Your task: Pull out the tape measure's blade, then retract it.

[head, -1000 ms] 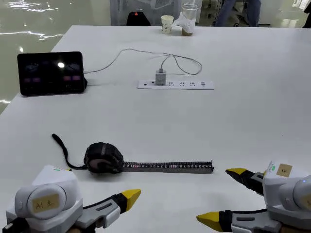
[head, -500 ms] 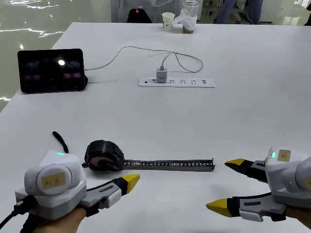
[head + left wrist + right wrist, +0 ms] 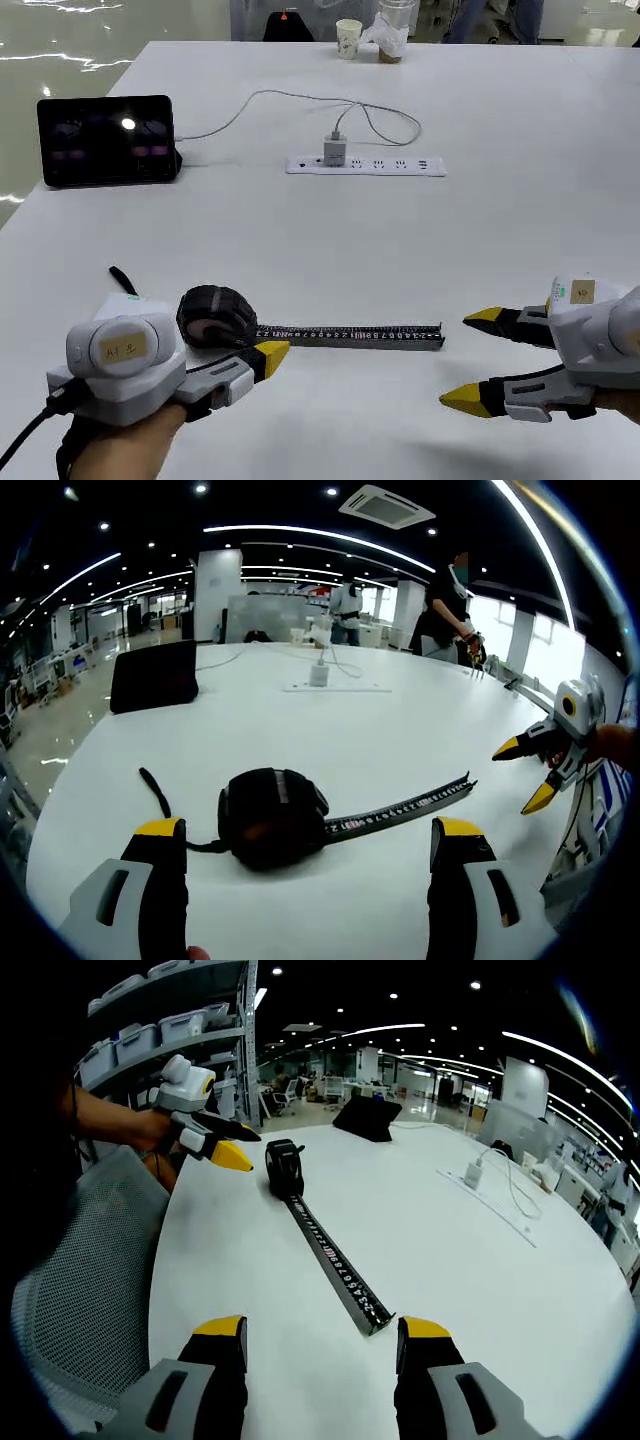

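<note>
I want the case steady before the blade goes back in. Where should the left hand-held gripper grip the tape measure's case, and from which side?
Probably the black case across its rounded body, from the person's near side: the left hand-held gripper faces it with jaws open wider than the case. Stay off the blade leaving its right end and the strap on its left.

Left tool (image 3: 264, 357) covers part of strap (image 3: 122, 281); blade (image 3: 350, 335) numerals unreadable.
</note>
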